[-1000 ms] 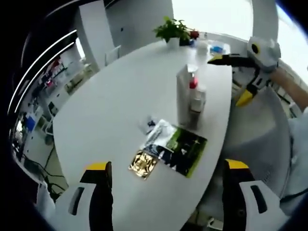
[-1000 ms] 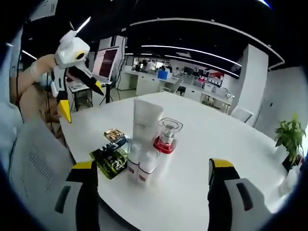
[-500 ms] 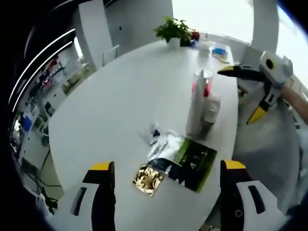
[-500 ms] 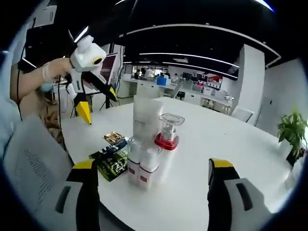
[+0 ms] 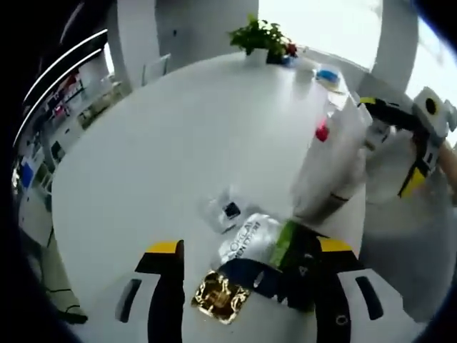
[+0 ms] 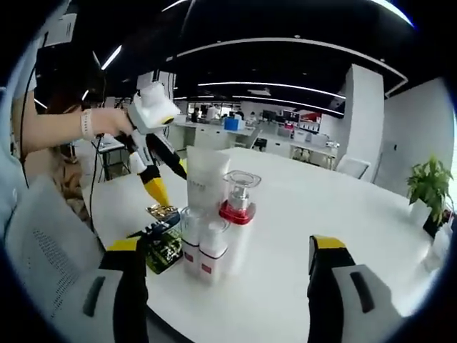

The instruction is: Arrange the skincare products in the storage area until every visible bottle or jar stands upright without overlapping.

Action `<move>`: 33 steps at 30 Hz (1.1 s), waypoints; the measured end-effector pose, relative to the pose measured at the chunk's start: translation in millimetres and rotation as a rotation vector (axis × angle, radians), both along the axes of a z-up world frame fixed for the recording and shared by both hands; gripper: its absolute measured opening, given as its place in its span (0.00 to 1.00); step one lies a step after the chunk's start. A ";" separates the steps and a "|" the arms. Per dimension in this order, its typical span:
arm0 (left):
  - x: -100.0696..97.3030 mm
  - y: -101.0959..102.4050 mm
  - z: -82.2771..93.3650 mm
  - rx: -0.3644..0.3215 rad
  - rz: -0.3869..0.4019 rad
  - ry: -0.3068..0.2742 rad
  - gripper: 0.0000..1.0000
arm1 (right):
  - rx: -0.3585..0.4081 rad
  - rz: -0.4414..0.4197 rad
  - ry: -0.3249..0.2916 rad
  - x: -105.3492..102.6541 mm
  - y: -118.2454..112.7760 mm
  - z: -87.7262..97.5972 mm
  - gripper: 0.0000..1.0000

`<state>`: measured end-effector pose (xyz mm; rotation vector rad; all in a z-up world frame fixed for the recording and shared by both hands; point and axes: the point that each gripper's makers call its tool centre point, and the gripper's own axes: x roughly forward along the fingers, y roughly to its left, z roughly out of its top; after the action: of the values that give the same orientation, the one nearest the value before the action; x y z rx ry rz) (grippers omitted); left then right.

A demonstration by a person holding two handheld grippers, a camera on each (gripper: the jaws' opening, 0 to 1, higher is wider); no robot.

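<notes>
Since a second ago the left gripper (image 6: 158,171) is dropping from up by the person's shoulder to just over the flat sachets (image 5: 264,246), as the right gripper view is showing, and its own view is closing in on the table (image 5: 157,143). Both sets of jaws are standing apart with nothing between them; the right gripper (image 6: 223,286) is hanging back at the near table edge.

Risk is sitting in how tightly the products are crowding together. In the right gripper view the tall white tube (image 6: 206,182) is standing upright with the red-collared clear-capped bottle (image 6: 238,196) just beside it and two small white bottles with red bands (image 6: 202,250) in front, seemingly touching. Any reach toward the sachets that is swinging wide is likely to clip the tube, which looks top-heavy and would be toppling its neighbours with it. The sachets themselves are overlapping: a silver one over a green-and-black one, a gold one (image 5: 221,294) at the near corner, a small clear packet (image 5: 227,211) close by. Being thin and glossy, they are probably going to slide under a jaw rather than lift
</notes>
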<state>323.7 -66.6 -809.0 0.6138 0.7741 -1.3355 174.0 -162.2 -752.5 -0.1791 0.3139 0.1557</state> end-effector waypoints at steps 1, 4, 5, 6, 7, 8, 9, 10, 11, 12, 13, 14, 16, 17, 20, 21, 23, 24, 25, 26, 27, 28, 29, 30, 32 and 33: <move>1.3 -3.6 -2.9 0.002 0.003 0.016 0.67 | -0.006 0.002 0.005 0.0 0.6 -1.2 0.94; -0.5 -14.1 -7.5 -0.009 0.018 0.056 0.62 | -0.020 0.002 0.010 0.0 0.5 -2.3 0.95; 1.8 -17.3 -10.1 -0.010 0.036 0.066 0.61 | -0.018 0.001 0.013 0.0 0.3 -2.9 0.95; 2.4 -18.4 -10.8 -0.012 0.039 0.069 0.61 | -0.022 -0.002 0.014 -0.1 -0.8 -3.1 0.95; 3.2 -20.9 -13.5 -0.010 0.043 0.079 0.61 | -0.027 -0.007 0.012 0.0 -2.1 -2.9 0.94; 3.6 -22.5 -15.4 -0.008 0.044 0.086 0.60 | -0.026 -0.009 0.011 0.0 -2.7 -2.7 0.94; 4.3 -24.6 -18.6 -0.001 0.049 0.092 0.59 | -0.022 -0.011 0.010 0.0 -3.1 -2.5 0.94; 4.8 -26.2 -21.1 0.003 0.049 0.092 0.59 | -0.020 -0.014 0.012 -0.3 -3.6 -2.9 0.94; 5.6 -27.7 -25.3 0.014 0.051 0.093 0.57 | -0.023 -0.016 0.011 -0.3 -4.2 -2.8 0.94; 6.3 -28.9 -28.3 0.020 0.054 0.093 0.57 | -0.026 -0.017 0.008 -0.1 -4.5 -2.5 0.94; 6.5 -30.1 -31.5 0.027 0.056 0.096 0.57 | -0.024 -0.017 0.009 -0.2 -4.4 -2.8 0.95; 5.4 -31.0 -36.2 0.041 0.057 0.108 0.56 | -0.022 -0.019 0.013 -0.1 -4.8 -3.6 0.95; 4.2 -32.8 -42.7 0.059 0.064 0.122 0.55 | -0.030 -0.021 0.015 -0.3 -5.7 -4.1 0.95; 3.8 -34.0 -44.6 0.062 0.061 0.122 0.55 | -0.026 -0.019 0.015 -0.2 -5.1 -4.2 0.95; 2.9 -38.5 -49.3 0.072 0.061 0.127 0.54 | -0.028 -0.019 0.017 -0.3 -5.2 -4.7 0.95; 2.9 -39.9 -50.4 0.073 0.061 0.130 0.54 | -0.027 -0.019 0.017 -0.2 -5.2 -4.8 0.95; 3.6 -41.8 -52.9 0.080 0.067 0.132 0.54 | -0.028 -0.021 0.019 -0.3 -5.8 -5.2 0.95; 4.2 -43.3 -54.6 0.085 0.067 0.130 0.54 | -0.028 -0.022 0.018 -0.3 -5.9 -5.2 0.95; 4.9 -44.0 -55.8 0.089 0.070 0.127 0.54 | -0.026 -0.022 0.018 -0.3 -6.0 -5.3 0.95; 6.0 -44.9 -57.1 0.094 0.073 0.119 0.56 | -0.025 -0.024 0.019 -0.3 -6.5 -5.4 0.95; 6.6 -45.5 -58.2 0.098 0.074 0.116 0.56 | -0.024 -0.027 0.019 -0.3 -7.3 -5.5 0.95; 7.1 -45.8 -59.2 0.104 0.075 0.116 0.56 | -0.023 -0.032 0.021 -0.3 -8.3 -5.8 0.95; 8.1 -46.1 -60.7 0.109 0.080 0.115 0.56 | -0.021 -0.034 0.020 -0.5 -8.7 -5.7 0.95; 8.6 -46.3 -61.5 0.113 0.082 0.114 0.56 | -0.018 -0.033 0.018 -0.4 -8.5 -5.4 0.95; 8.1 -46.1 -64.4 0.128 0.089 0.120 0.55 | -0.022 -0.034 0.018 -0.4 -8.6 -5.6 0.94; 9.6 -47.8 -67.1 0.144 0.090 0.130 0.55 | -0.025 -0.035 0.020 -0.4 -8.9 -6.0 0.94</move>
<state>333.3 -114.4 -876.1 0.6017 0.9991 -1.2532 173.7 -171.1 -758.5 -0.1964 0.3387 0.1190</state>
